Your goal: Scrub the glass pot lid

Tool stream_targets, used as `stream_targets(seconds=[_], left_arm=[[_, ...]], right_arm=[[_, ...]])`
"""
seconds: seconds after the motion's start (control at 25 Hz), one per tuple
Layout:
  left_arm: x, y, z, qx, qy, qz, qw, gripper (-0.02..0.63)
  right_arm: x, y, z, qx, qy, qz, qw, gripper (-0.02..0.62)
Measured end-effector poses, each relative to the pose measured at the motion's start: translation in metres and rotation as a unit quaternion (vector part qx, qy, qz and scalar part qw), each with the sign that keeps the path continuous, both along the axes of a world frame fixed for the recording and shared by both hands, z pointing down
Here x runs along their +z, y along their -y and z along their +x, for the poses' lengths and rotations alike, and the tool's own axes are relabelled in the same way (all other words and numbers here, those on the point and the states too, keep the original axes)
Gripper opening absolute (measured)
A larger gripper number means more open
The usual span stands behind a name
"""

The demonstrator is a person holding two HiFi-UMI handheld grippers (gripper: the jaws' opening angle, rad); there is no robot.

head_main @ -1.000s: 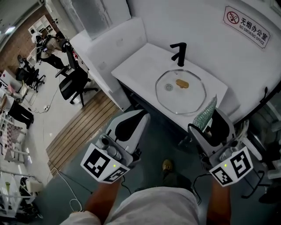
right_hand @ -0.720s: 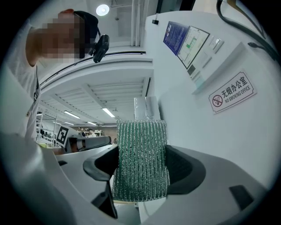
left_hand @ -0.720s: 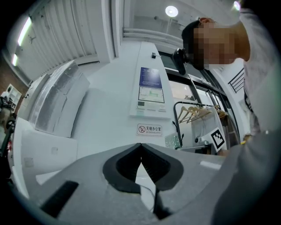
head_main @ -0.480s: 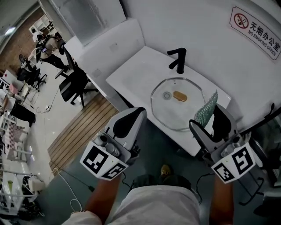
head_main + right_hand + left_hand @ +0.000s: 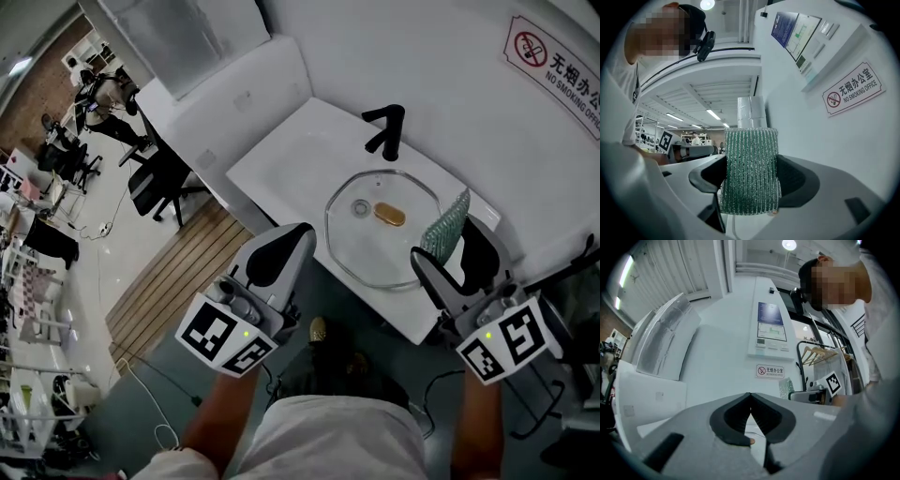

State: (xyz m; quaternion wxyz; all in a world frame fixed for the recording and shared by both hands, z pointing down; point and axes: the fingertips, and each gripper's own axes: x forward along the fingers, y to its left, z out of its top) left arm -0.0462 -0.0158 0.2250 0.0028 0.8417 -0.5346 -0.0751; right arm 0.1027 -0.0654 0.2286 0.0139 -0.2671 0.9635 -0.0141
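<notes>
The glass pot lid (image 5: 375,255) lies flat on the white counter (image 5: 281,164) in the head view, with a small metal knob (image 5: 360,207) and an orange-brown piece (image 5: 390,215) near its middle. My right gripper (image 5: 448,251) is shut on a green scrub pad (image 5: 446,225), held upright at the lid's right edge. The pad (image 5: 750,171) fills the gap between the jaws in the right gripper view. My left gripper (image 5: 300,234) is shut and holds nothing, just left of the lid's near edge. Its jaw tips meet in the left gripper view (image 5: 750,395).
A black faucet (image 5: 386,129) stands behind the lid. The white wall with a no-smoking sign (image 5: 562,64) backs the counter. A black office chair (image 5: 155,178) and a strip of wooden floor (image 5: 178,281) lie to the left. A shoe (image 5: 319,330) shows below the counter edge.
Both grippers have moved forward toward the counter. The green pad now stands at the lid's right edge, and the left gripper's tip is near the counter's front edge.
</notes>
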Motion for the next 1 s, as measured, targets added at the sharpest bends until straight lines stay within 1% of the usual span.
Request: stream_targets(seconds=[0.24, 0.44, 0.8, 1.0], left_arm=[[0.006, 0.031, -0.017, 0.02, 0.002, -0.007, 0.9998, 0.015], [0.015, 0.063, -0.034, 0.046, 0.008, -0.013, 0.9988, 0.015], [0.025, 0.111, -0.065, 0.091, 0.014, -0.015, 0.9956, 0.015], [0.039, 0.131, -0.073, 0.117, 0.017, -0.031, 0.9925, 0.015]], right_arm=[[0.002, 0.028, -0.016, 0.022, -0.014, 0.002, 1.0, 0.333], [0.006, 0.057, -0.035, 0.047, -0.037, 0.005, 0.998, 0.332], [0.013, 0.095, -0.065, 0.093, -0.064, 0.006, 0.994, 0.331], [0.016, 0.108, -0.078, 0.11, -0.088, 0.012, 0.99, 0.332]])
